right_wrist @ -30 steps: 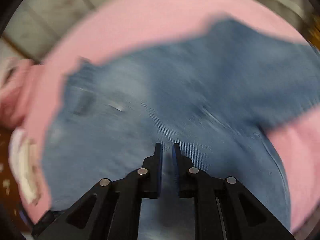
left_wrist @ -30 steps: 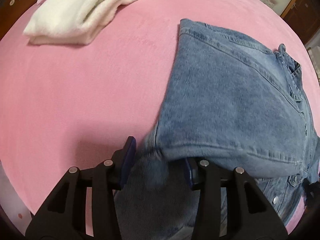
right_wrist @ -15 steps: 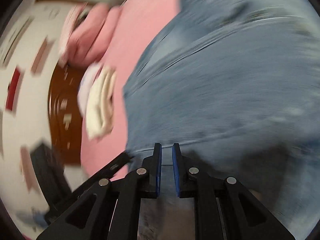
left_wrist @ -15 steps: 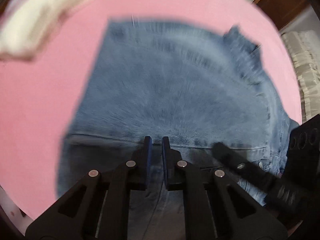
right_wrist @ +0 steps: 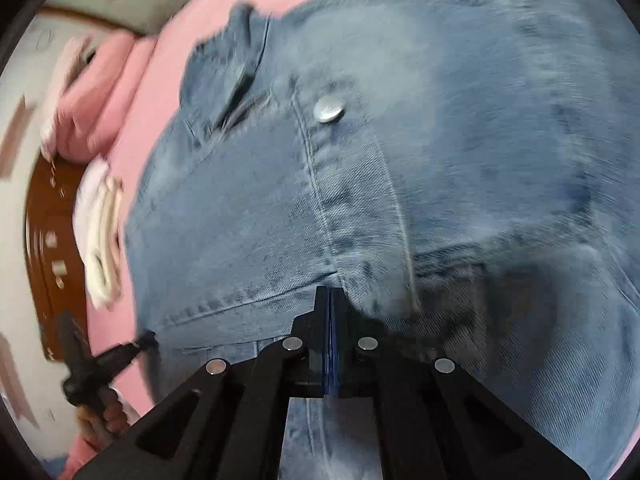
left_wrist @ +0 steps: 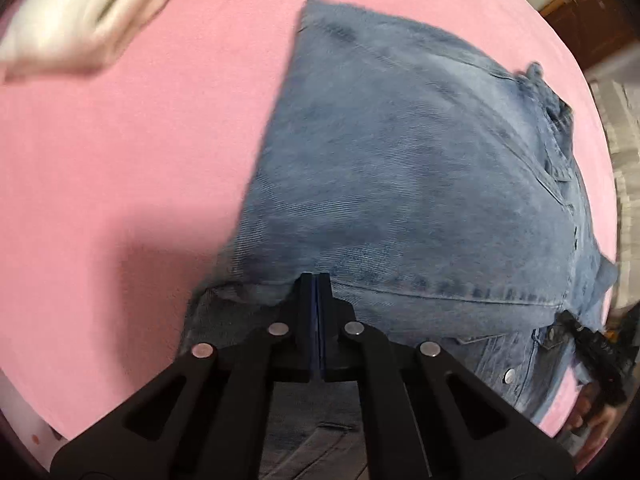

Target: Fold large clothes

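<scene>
A blue denim jacket (left_wrist: 400, 168) lies folded on the pink bed cover (left_wrist: 120, 168). My left gripper (left_wrist: 316, 278) points steeply down with its tips at the hem of the upper layer, near its left corner. Its jaws are closing and the pads meet, with no cloth showing between them. My right gripper (right_wrist: 330, 290) has its tips at the same hem, where the button placket (right_wrist: 352, 184) ends. Its jaws are closing too, pads together. Each gripper shows in the other's view: the right gripper (left_wrist: 566, 316) at the hem's right end, the left gripper (right_wrist: 148, 338) at its left.
A folded cream cloth (left_wrist: 80, 12) lies at the far left of the bed and shows again as the cream cloth (right_wrist: 102, 240). Pink bedding (right_wrist: 92, 112) is piled beyond the jacket's collar. A brown wooden floor (right_wrist: 44, 240) runs past the bed's edge.
The left gripper's jaws went from wide apart around a bit of denim to shut as it slid along the hem. The right gripper swung across the jacket to the hem and closed its small gap.
</scene>
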The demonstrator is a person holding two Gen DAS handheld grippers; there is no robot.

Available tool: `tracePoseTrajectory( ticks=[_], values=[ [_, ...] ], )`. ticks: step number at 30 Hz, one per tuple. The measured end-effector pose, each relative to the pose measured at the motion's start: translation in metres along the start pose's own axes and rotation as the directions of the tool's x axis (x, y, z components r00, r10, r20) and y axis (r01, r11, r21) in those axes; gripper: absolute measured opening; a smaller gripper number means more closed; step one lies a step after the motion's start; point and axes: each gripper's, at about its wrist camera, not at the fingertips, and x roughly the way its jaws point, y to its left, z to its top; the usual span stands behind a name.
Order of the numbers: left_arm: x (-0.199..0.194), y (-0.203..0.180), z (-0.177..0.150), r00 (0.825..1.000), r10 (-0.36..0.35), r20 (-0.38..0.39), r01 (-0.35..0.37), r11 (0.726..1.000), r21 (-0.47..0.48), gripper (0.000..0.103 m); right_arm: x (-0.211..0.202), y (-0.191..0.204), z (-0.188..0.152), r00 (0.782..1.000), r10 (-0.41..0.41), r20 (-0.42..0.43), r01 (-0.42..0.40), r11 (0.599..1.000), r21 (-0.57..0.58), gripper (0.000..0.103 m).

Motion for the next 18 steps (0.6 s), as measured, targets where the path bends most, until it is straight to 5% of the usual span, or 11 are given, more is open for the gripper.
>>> tracePoseTrajectory(
  ticks=[1, 2, 4, 5, 6, 8, 10, 13, 15, 17, 18],
  values=[
    [-0.002, -0.009, -0.001, 1.000, -0.025, 0.020, 0.024, 0.999, 0.046, 0.001, -0.009, 0.009, -0.006, 0.997, -0.051, 0.066, 0.053, 0.998, -0.027, 0.001],
    [-0.008, -0.026, -0.001, 0.997, -0.071, 0.037, 0.067, 0.992, 0.106, 0.001, -0.013, 0.025, -0.015, 0.994, -0.014, 0.111, 0.020, 0.998, -0.055, 0.003],
    [-0.016, -0.058, 0.003, 0.987, -0.152, 0.044, 0.141, 0.972, 0.186, 0.001, -0.003, 0.053, -0.027, 0.974, 0.222, 0.054, -0.220, 0.975, -0.041, 0.003],
    [-0.014, -0.067, 0.007, 0.985, -0.169, 0.042, 0.157, 0.967, 0.203, 0.001, 0.012, 0.068, -0.032, 0.939, 0.343, -0.005, -0.343, 0.939, 0.002, 0.003],
    [-0.010, -0.079, 0.014, 0.983, -0.178, 0.047, 0.164, 0.962, 0.219, 0.001, 0.029, 0.084, -0.036, 0.905, 0.422, -0.052, -0.421, 0.906, 0.040, 0.003],
    [0.001, -0.091, 0.035, 0.985, -0.157, 0.076, 0.137, 0.966, 0.218, 0.001, 0.053, 0.120, -0.037, 0.876, 0.466, -0.123, -0.465, 0.884, 0.038, 0.003],
    [0.012, -0.091, 0.056, 0.986, -0.129, 0.105, 0.107, 0.975, 0.194, 0.001, 0.082, 0.154, -0.035, 0.891, 0.417, -0.179, -0.429, 0.903, -0.030, 0.003],
    [0.038, -0.079, 0.094, 0.991, -0.069, 0.115, 0.050, 0.986, 0.159, 0.001, 0.106, 0.165, -0.014, 0.935, 0.327, -0.140, -0.343, 0.933, -0.111, 0.003],
    [0.042, -0.066, 0.111, 0.992, -0.033, 0.122, 0.013, 0.987, 0.159, 0.001, 0.104, 0.140, 0.004, 0.931, 0.357, -0.073, -0.361, 0.931, -0.052, 0.000],
    [0.042, -0.053, 0.119, 0.992, -0.070, 0.106, 0.052, 0.985, 0.163, 0.001, 0.078, 0.092, 0.016, 0.957, 0.276, 0.085, -0.278, 0.960, 0.015, 0.000],
    [0.041, -0.050, 0.120, 0.992, -0.065, 0.112, 0.045, 0.985, 0.165, 0.001, 0.071, 0.071, 0.023, 0.954, 0.270, 0.130, -0.277, 0.960, 0.035, 0.000]
  ],
)
